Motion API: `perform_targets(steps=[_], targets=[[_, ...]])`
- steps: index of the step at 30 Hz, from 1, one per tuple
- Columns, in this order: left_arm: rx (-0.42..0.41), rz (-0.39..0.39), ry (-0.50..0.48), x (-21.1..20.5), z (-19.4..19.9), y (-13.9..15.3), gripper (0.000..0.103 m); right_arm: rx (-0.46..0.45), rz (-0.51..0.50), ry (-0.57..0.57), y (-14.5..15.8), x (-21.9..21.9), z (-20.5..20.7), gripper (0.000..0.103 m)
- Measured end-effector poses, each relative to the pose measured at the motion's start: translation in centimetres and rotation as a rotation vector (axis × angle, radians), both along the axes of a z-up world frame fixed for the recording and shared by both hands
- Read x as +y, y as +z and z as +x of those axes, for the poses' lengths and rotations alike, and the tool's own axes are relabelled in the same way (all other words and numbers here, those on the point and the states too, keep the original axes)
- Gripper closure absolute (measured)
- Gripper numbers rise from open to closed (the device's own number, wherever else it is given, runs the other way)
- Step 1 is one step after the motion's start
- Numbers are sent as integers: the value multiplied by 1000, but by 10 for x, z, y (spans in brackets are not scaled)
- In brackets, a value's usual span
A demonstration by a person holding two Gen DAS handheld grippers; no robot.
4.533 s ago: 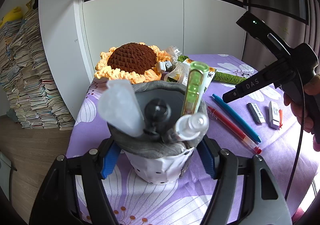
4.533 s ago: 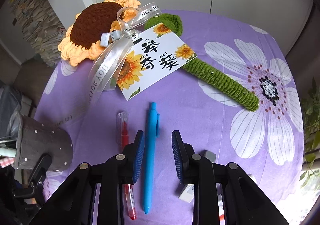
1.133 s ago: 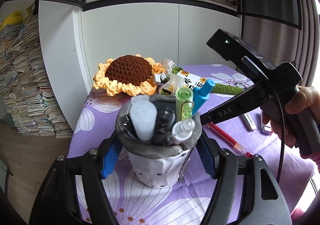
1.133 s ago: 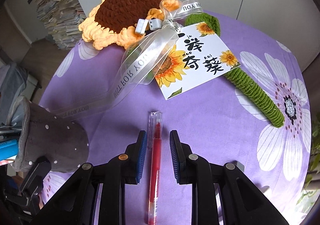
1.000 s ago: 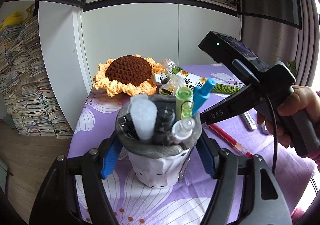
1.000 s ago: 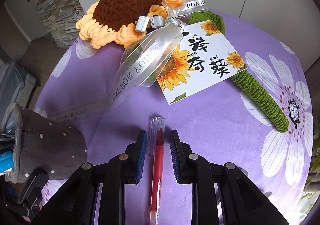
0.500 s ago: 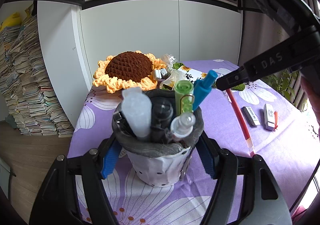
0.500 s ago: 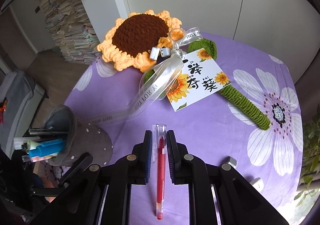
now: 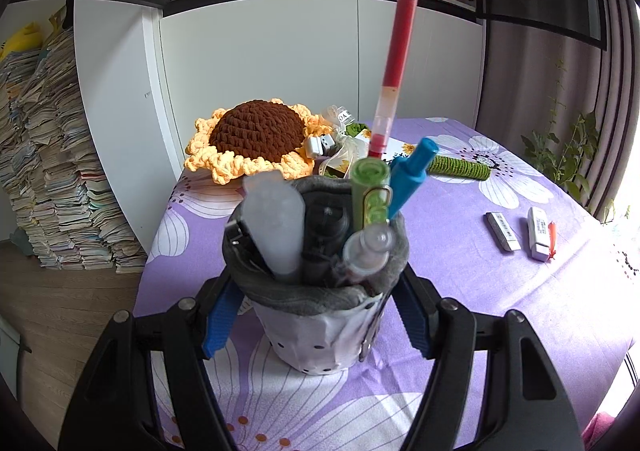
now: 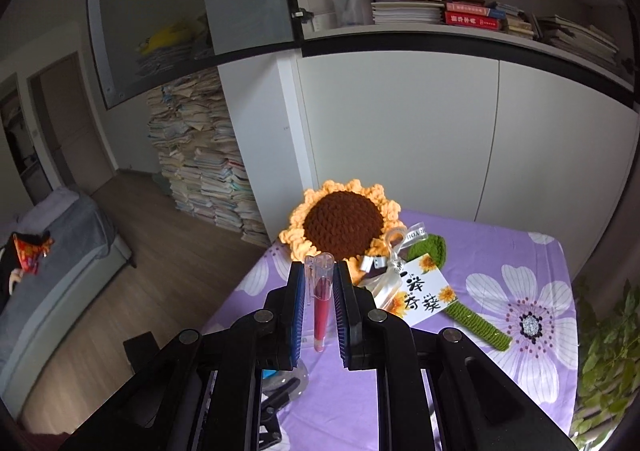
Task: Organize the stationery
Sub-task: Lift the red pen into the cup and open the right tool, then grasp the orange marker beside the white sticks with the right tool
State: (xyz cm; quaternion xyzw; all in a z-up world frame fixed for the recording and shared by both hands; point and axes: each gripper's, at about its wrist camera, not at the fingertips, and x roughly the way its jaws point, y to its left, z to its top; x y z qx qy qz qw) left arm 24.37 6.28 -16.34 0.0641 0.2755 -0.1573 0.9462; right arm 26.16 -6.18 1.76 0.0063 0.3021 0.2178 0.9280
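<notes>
Step in hand: red pen (image 9: 401, 31) into pen holder (image 9: 320, 307).
Right tool (image 10: 320, 301) clamps pen upright above holder.
Left tool (image 9: 316, 321) grips holder on table (image 9: 480, 291).
Next: lower tip into free gap beside blue pen (image 9: 410, 175), release.

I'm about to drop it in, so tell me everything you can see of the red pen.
The red pen is a slim plastic stick with a red barrel, a clear capped end with a clip, and a paler translucent stretch near its lower end. The right tongs are shut on it near the cap. It hangs nearly upright, leaning slightly, tip down over the pen cup, not yet inside. The left tongs grip that cup.
</notes>
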Motion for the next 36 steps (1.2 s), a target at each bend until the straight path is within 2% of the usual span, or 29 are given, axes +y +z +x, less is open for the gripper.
perform_targets(steps=[5,9,18,22,25,28,30,31,34,36], targets=[[0,0,0,0,0,0,35,-25,22,69,5,19,-2,88],[0,0,0,0,0,0,35,1,4,105,-8,31,-1,88],[0,0,0,0,0,0,35,213,-51,124,-71,42,17,88],[0,-1,0,0,0,0,34,290,-17,142,-77,34,19,87],[2,1,1,0,0,0,34,305,33,141,-70,20,16,87],[5,1,1,0,0,0,34,269,59,90,-59,-6,8,84],[5,2,1,0,0,0,34,252,41,22,-57,-30,4,65],[5,2,2,0,0,0,34,248,19,-30,-59,-43,2,60],[5,2,2,0,0,0,34,266,-78,-211,-75,-86,3,58],[5,2,1,0,0,0,34,322,-120,-311,-94,-116,4,58]])
